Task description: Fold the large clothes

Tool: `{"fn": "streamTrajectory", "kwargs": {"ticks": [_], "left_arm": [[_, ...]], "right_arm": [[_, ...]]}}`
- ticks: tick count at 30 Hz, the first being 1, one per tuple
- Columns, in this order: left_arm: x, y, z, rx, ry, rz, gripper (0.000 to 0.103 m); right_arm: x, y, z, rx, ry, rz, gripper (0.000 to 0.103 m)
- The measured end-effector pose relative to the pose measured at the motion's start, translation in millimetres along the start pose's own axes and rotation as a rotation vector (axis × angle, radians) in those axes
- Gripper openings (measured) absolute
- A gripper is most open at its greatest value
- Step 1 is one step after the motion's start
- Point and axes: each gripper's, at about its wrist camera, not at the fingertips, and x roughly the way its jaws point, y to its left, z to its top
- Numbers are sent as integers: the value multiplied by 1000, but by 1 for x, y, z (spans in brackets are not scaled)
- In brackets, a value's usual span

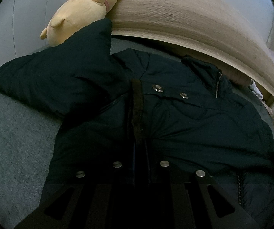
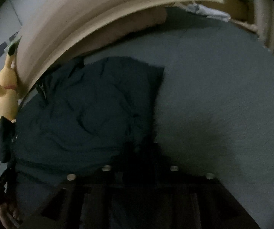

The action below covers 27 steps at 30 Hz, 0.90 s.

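My left gripper, jaws pressed together, pinches the front edge of the dark navy jacket; the jacket lies spread on the grey bed below the plush toy; my right gripper is too dark to tell its state.

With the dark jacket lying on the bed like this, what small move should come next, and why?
Probably the left gripper, shut on the jacket's front edge, should carry it across toward the far side. The jacket lies flat on the grey bed, with one sleeve spread toward the plush toy, not yet folded.
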Motion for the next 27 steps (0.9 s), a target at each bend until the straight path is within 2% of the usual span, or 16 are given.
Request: {"fn": "streamTrajectory", "kwargs": {"ticks": [2, 5, 7, 8, 10, 11, 12, 17, 19, 21, 22, 23, 24, 25, 26, 27], "left_arm": [[0, 0, 0, 2, 0, 2, 12], [0, 0, -1, 2, -1, 2, 12], [-1, 0, -1, 2, -1, 3, 12], [-1, 0, -1, 3, -1, 3, 12], [0, 0, 0, 1, 0, 2, 12], [-1, 0, -1, 2, -1, 2, 12], [-1, 0, -1, 2, -1, 2, 12], [-1, 0, 0, 5, -1, 6, 12], [-1, -1, 0, 6, 0, 7, 12], [-2, -3, 1, 17, 2, 5, 14], [-4, -6, 3, 31, 10, 9, 16], [-5, -7, 4, 33, 13, 10, 27], [-8, -8, 6, 45, 34, 21, 50], [-14, -7, 9, 40, 61, 34, 61], [-21, -5, 11, 25, 79, 8, 76], [-27, -3, 12, 13, 87, -18, 78]], "right_arm": [[-16, 5, 0, -6, -46, -30, 47], [-43, 27, 1, -72, -127, 7, 47], [-45, 44, -2, -107, -137, 56, 48], [-40, 50, -2, -115, -127, 68, 52], [-15, 55, -9, -128, -45, 66, 60], [12, 49, -15, -108, 60, 62, 61], [17, 46, -17, -99, 60, 78, 60], [-13, 52, -21, -122, -3, 45, 61], [-38, 51, -25, -123, -49, 66, 62], [-64, 45, -37, -98, -98, 86, 78], [-69, 45, -41, -91, -109, 92, 80], [-79, 43, -51, -85, -124, 98, 80], [-92, 39, -64, -85, -136, 105, 80], [-97, 38, -73, -89, -141, 106, 80], [-93, 42, -74, -88, -145, 101, 81], [-96, 37, -83, -81, -155, 88, 81]]}}
